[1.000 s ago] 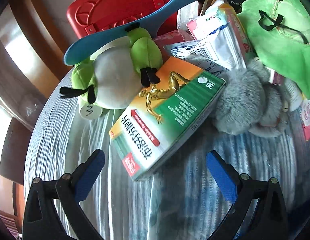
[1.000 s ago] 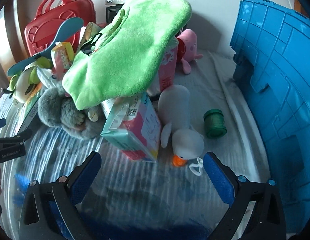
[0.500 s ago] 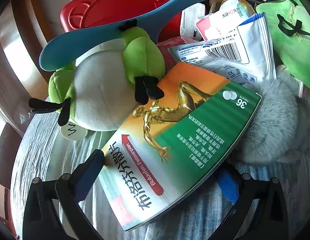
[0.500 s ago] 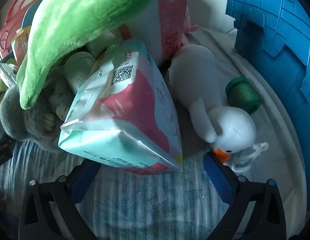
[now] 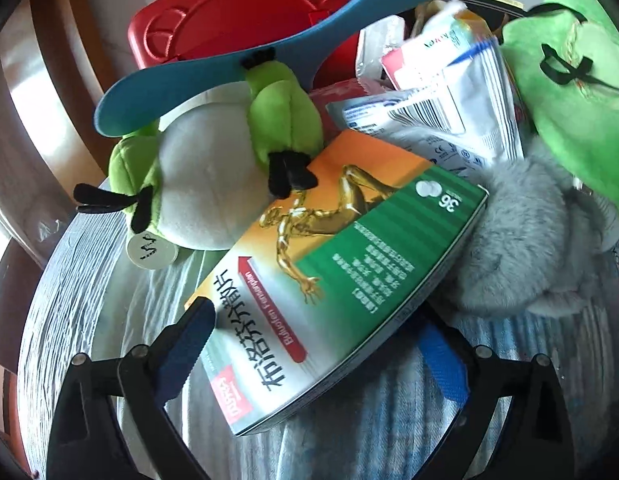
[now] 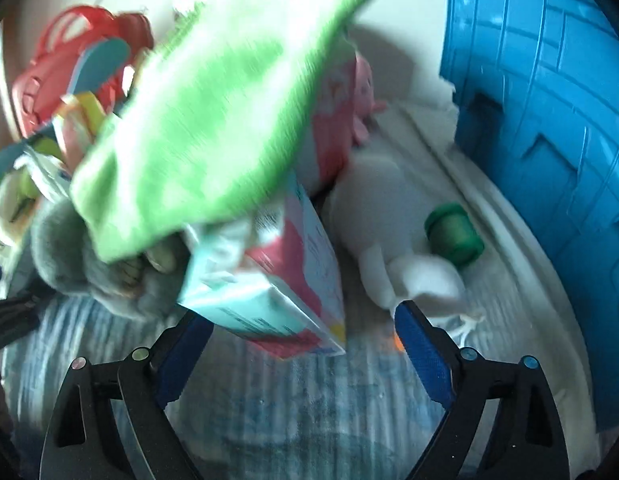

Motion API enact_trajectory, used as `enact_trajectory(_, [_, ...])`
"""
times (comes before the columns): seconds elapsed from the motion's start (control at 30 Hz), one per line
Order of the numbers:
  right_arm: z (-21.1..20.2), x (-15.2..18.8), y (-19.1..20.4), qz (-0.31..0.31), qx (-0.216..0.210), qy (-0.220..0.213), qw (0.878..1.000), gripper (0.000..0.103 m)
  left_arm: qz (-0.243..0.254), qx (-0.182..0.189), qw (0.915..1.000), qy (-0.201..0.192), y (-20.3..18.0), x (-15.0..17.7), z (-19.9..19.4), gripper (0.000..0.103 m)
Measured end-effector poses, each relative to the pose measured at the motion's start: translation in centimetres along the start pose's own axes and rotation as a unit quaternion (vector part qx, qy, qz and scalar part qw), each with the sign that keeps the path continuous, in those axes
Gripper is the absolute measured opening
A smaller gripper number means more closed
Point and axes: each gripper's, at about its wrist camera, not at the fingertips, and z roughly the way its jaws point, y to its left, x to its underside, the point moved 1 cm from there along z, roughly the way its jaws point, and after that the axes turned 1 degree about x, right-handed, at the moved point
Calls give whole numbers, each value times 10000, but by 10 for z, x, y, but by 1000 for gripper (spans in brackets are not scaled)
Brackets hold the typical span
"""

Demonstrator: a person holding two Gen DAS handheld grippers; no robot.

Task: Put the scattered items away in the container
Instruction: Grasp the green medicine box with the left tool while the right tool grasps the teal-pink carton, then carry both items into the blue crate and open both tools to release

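medicine box (image 5: 341, 280) between spread fingers of left hand-held gripper (image 5: 317, 344)

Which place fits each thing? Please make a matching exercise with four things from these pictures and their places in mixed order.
Things:
1. green and orange medicine box
2. small green round jar
3. long blue flat plastic piece
4. bright green plush cloth

Places:
a. draped on top of the pile
b. between the left gripper's fingers
c. lying across the red plastic case
d. beside the white plush duck, near the blue crate

Pairs: 1-b, 2-d, 3-c, 4-a
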Motion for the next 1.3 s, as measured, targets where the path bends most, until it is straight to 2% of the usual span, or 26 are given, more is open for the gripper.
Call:
enact_trajectory(0.03, [3,-1,1,-14,12,23,10000,93,-50,62,10000,-10,1,-3,1,101])
enact_trajectory(0.07, [6,-1,1,-35,55,87,9999,88,-86,8,10000,21,1,-6,4,99])
enact_trajectory(0.1, [10,0,1,-53,105,184,9998,67,-78,-130,9999,30,0,-7,6,92])
enact_trajectory(0.13, [13,2,0,-29,126,285,9995,53,-75,-218,9997,-14,0,-8,5,85])
enact_trajectory(0.17, [17,4,-2,50,133,352,9993,48,-29,-282,9996,-47,-1,-8,4,77])
enact_trajectory(0.23, [20,7,-4,149,120,384,9991,46,132,-383,9991,-123,-3,-9,-3,64])
enact_trajectory(0.3, [12,7,-6,164,64,359,9992,45,240,-512,9978,-331,-2,-10,-23,42])
enact_trajectory(0.33, [5,7,-6,159,32,329,9993,44,235,-492,9977,-407,0,-11,-31,41])
enact_trajectory(0.4, [-7,3,-6,154,-51,300,9994,43,36,-227,9991,-366,7,-14,-41,36])
enact_trajectory(0.5, [-28,2,-5,136,-187,270,9994,41,-72,-186,9991,-377,21,-9,-64,27])
enact_trajectory(0.6, [-50,-1,0,125,-316,216,9992,41,-290,67,9988,-384,30,-10,-81,19])
enact_trajectory(0.67, [-65,1,3,85,-392,190,9990,40,-404,169,9984,-359,34,-6,-80,19])
enact_trajectory(0.83, [-88,-2,4,12,-606,100,9981,40,-615,221,9973,-325,39,0,-106,19])
enact_trajectory(1.07, [-119,-11,1,-151,-837,-132,9963,40,-822,358,9942,-590,31,0,-167,19])
enact_trajectory(1.3, [-162,-30,-21,-308,-1150,-579,9912,40,-954,497,9896,-957,0,-12,-234,19])
